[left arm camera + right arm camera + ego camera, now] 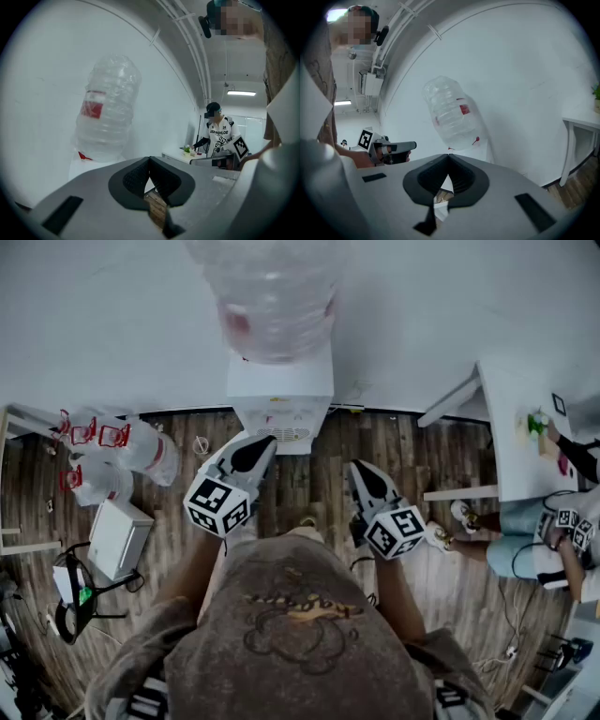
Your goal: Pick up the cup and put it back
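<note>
- Two grippers show in the head view, held side by side above a wooden floor [309, 474]. The left gripper [270, 441] and the right gripper [355, 467] each have the marker cube toward the person. Their dark jaws aim at a white water dispenser [281, 395], which stands against the wall and carries a big clear bottle [272, 296].
- In the same view, nothing hangs from either gripper. The cup cannot be picked out with certainty. A small pale thing [307, 519] lies low between the two grippers, just past the person's shirt (too small to name).
- At that view's edges, a white box [117, 535] sits on the floor at the left. At the right, a second person [539, 545] is beside a white table [516, 418].
- In the left gripper view, the jaws are pressed together tip to tip with nothing between them. Only floorboards show through the gap beneath. The bottle stands beyond, up and to the left, well apart from the jaws. The right gripper shows near the right edge, with the second person further back.
- In the right gripper view, the jaws meet the same way and hold nothing. The bottle with its red label is above them, clear of the tips. The left gripper is at the left, and a white shape under the jaws cannot be identified.
</note>
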Motion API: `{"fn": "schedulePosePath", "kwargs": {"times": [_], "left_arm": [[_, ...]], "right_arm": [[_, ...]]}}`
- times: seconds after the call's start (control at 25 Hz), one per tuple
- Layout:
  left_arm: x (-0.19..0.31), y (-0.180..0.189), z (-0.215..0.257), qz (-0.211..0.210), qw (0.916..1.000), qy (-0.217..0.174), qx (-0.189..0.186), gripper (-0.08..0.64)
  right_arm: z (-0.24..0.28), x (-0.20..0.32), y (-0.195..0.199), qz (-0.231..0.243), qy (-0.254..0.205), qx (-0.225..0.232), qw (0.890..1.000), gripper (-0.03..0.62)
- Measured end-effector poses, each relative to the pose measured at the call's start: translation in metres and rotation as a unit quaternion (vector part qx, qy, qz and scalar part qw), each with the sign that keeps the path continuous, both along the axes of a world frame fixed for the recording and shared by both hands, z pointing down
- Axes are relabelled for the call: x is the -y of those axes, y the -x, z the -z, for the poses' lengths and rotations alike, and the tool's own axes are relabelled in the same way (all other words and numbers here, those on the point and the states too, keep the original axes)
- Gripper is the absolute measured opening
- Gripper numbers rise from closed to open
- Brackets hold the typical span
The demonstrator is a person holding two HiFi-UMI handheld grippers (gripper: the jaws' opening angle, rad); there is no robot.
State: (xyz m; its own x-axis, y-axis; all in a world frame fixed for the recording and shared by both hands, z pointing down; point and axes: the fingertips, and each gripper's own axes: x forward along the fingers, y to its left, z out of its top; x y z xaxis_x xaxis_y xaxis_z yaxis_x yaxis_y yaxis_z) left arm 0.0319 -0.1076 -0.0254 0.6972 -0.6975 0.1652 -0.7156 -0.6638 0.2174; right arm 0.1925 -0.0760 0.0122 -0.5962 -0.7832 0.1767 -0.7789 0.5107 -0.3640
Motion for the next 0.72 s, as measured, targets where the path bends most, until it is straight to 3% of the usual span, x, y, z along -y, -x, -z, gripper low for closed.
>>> {"fn": "schedulePosePath", "kwargs": {"times": [0.36, 0.72], "left_arm": [[0.006, 0.016, 0.004, 0.041, 0.9991, -0.003, 0.002, 0.003], [0.027, 0.033, 0.007, 0.043, 0.9987, -0.026, -0.011, 0.003]], "right_arm": [[0.006, 0.025, 0.007, 0.019, -0.012, -0.009, 1.0, 0.002], [0.017, 0.051, 0.017, -0.027, -0.042, -0.047, 0.998, 0.003]]}}
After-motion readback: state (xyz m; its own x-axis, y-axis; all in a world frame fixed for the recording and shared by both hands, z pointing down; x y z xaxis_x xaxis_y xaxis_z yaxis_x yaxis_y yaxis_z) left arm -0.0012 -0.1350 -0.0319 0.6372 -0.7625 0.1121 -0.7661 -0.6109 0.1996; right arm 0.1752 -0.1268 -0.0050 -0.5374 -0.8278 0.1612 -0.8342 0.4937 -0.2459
